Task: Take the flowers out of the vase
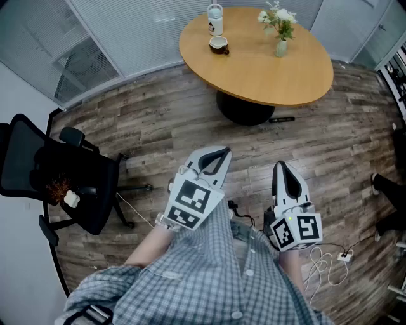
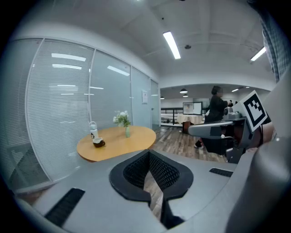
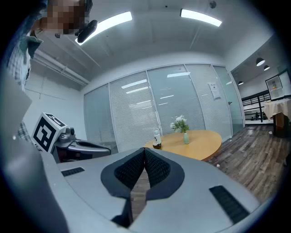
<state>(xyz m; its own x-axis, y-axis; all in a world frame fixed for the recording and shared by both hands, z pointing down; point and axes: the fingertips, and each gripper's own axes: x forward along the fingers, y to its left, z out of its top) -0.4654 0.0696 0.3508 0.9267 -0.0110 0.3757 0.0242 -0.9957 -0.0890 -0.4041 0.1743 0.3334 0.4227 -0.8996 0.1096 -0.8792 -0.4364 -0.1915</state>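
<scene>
Both the left gripper point(image 1: 219, 156) and right gripper point(image 1: 280, 167) are closed, empty, well short of the table point(image 1: 254, 76). The flowers point(image 1: 277, 17) stand upright in the vase point(image 1: 281, 48) on its far right side, nearer the right gripper.

Office, glass partitions point(image 1: 127, 32) with blinds, round table point(image 1: 254, 70), swivel chair point(image 1: 57, 171)

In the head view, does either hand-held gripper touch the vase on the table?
No, the left hand-held gripper and the right hand-held gripper are over the floor, far from the vase.
</scene>
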